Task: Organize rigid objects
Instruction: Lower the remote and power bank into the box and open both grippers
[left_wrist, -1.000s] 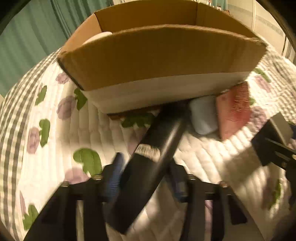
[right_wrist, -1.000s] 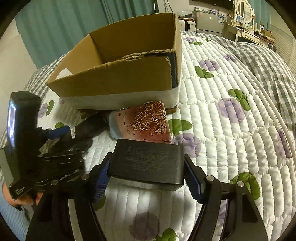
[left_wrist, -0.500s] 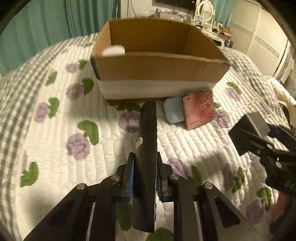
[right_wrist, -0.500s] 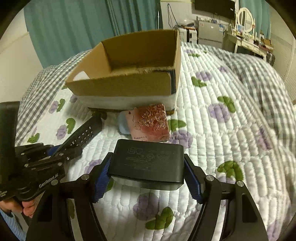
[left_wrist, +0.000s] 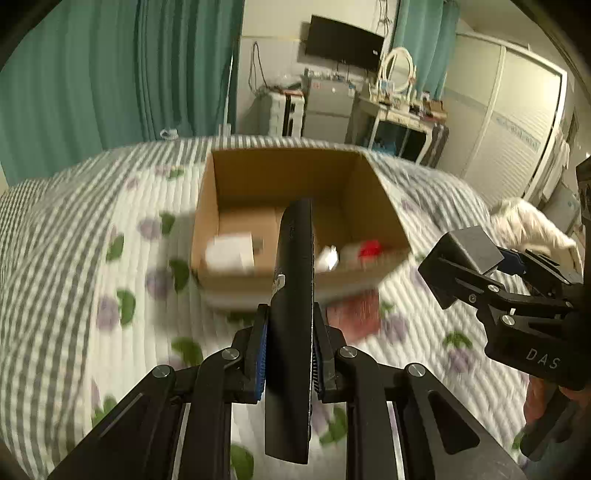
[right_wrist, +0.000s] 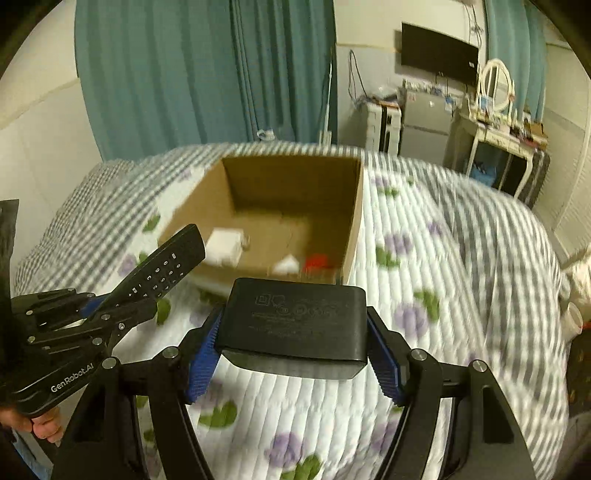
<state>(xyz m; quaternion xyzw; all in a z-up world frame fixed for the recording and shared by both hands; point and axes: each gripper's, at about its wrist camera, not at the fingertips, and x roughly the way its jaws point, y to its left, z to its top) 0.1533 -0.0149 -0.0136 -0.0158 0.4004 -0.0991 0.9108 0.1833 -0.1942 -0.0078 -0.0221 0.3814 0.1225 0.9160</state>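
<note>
Left wrist view: left gripper (left_wrist: 288, 354) clenches a stiff, light remote (left_wrist: 293, 295) edge-on at mid-length, box (left_wrist: 384, 206) at 12 o'clock, while right gripper (right_wrist: 295, 354) clamps a dense, smooth adapter (right_wrist: 295, 321) across its sides.

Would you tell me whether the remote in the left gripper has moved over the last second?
Yes. The remote, clamped in the left gripper, has risen: it was low, against the box's front wall, and now it looks down into the open box.
</note>
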